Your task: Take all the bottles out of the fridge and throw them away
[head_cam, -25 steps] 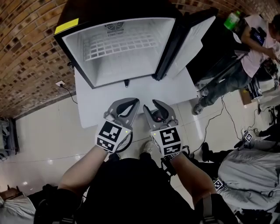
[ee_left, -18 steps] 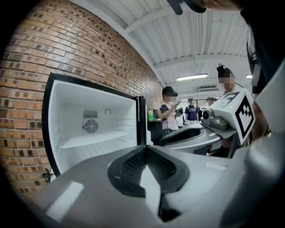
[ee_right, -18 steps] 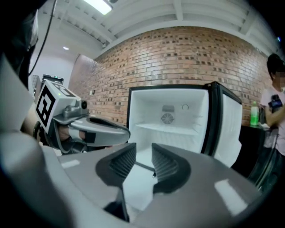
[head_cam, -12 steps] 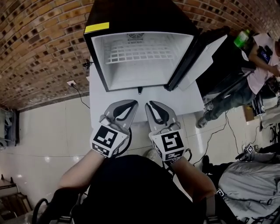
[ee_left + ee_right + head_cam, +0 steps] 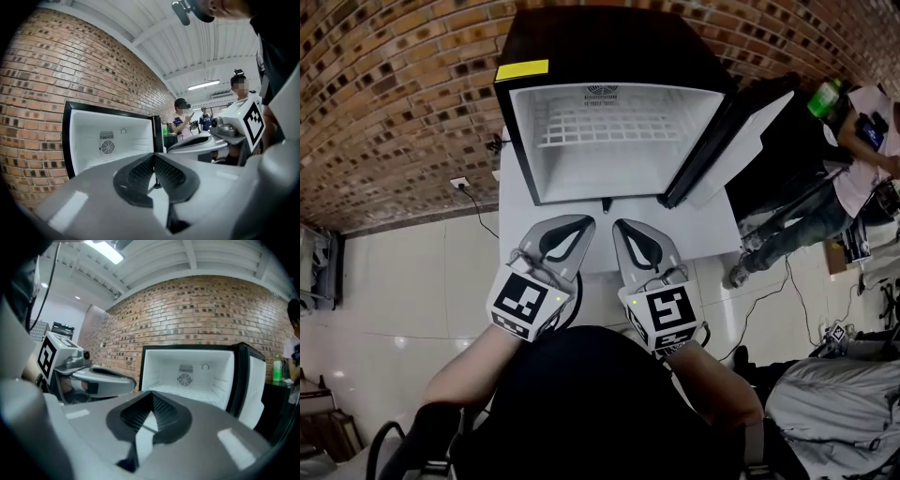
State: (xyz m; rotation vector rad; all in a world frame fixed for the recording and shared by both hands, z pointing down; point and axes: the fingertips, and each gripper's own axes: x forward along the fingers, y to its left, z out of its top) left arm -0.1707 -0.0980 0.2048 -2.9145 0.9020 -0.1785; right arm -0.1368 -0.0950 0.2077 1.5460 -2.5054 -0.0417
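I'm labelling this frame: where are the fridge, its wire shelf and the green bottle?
fridge (image 5: pixel 609 178), head view, bare white interior
wire shelf (image 5: pixel 600 127), head view, grid middle
green bottle (image 5: pixel 823 98), head view, body

Bright, even indoor light in all views. Sources: ceiling tube (image 5: pixel 205 85) in left gripper view, another ceiling light (image 5: pixel 107 251) top left in right gripper view. Fridge (image 5: pixel 614 141) interior white, near clipping. Heavy fisheye: brick wall (image 5: pixel 403 103) bows, and the gripper views have black vignetted corners. Left gripper (image 5: pixel 153 158) and right gripper (image 5: pixel 152 395) shells soft, too close to lens, with pale highlights. Glossy floor (image 5: pixel 394 281) shows faint sheen.
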